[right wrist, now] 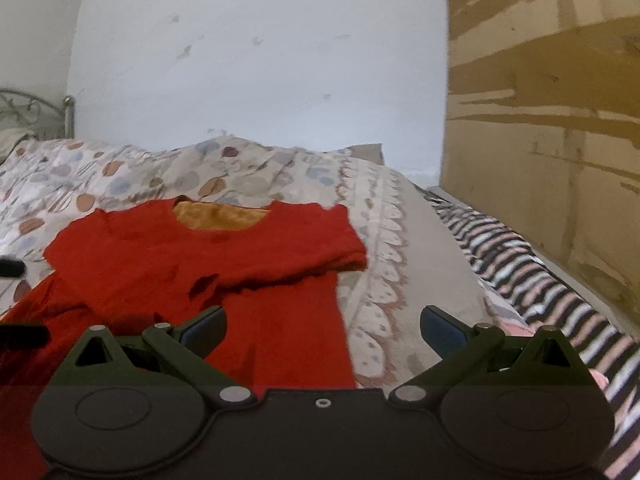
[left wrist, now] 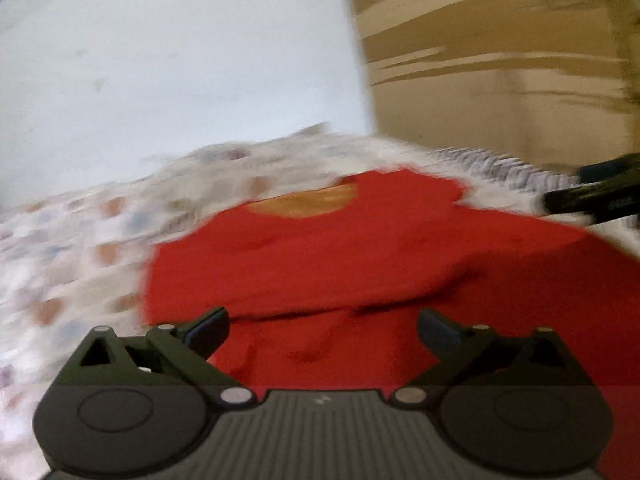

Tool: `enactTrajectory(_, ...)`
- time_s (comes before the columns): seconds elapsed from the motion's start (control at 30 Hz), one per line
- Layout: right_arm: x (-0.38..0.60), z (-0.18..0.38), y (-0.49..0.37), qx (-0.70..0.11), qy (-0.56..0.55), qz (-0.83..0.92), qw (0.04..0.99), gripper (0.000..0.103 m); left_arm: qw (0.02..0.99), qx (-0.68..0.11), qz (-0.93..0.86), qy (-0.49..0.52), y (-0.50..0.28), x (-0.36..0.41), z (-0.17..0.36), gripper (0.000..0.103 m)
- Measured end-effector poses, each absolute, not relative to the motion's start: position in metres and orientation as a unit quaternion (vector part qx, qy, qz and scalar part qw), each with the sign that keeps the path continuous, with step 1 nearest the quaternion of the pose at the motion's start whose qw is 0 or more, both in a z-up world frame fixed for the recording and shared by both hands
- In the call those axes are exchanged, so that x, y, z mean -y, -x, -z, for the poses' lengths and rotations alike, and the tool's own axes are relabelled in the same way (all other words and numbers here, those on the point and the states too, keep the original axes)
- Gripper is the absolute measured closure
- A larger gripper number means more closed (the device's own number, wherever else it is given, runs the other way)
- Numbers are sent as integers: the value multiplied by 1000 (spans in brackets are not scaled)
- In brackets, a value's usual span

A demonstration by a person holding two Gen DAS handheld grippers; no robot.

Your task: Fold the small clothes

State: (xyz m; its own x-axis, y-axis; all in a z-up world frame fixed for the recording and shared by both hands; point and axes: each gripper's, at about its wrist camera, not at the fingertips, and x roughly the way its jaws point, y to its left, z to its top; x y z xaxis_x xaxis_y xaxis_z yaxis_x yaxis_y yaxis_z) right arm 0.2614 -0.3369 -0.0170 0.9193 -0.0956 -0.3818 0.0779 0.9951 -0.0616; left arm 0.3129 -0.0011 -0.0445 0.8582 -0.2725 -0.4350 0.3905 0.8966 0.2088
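Red short-sleeved fabric top [right wrist: 208, 252] lies spread on the bed [right wrist: 384, 240], barely folded; left tool [left wrist: 322, 328] and right tool [right wrist: 323, 326] gape, gripping nothing.

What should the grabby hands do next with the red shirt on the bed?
Probably move the right tool to pinch the sleeve of the red shirt. Both tools are open and empty, and the shirt lies mostly flat on the bedspread, sleeve sticking out.

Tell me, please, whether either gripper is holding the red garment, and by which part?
Neither: the left gripper and right gripper are both open above the red garment.
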Motion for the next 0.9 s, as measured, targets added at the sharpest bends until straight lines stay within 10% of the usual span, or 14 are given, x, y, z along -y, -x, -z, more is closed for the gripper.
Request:
enactTrajectory(0.43, 269, 23, -369, -253, 76, -21, 964, 1, 950, -278, 42, 134, -463, -126, 42, 3)
enactTrajectory(0.5, 271, 37, -379, -280, 83, -3, 956, 1, 937, -309, 50, 158, -484, -130, 48, 15)
enactTrajectory(0.67, 292, 48, -378, -298, 25, -16, 954, 1, 911, -356, 100, 180, -503, -132, 59, 82)
enactTrajectory(0.9, 295, 53, -381, -309, 11, -23, 951, 0, 943, -323, 56, 65, -479, -101, 30, 93)
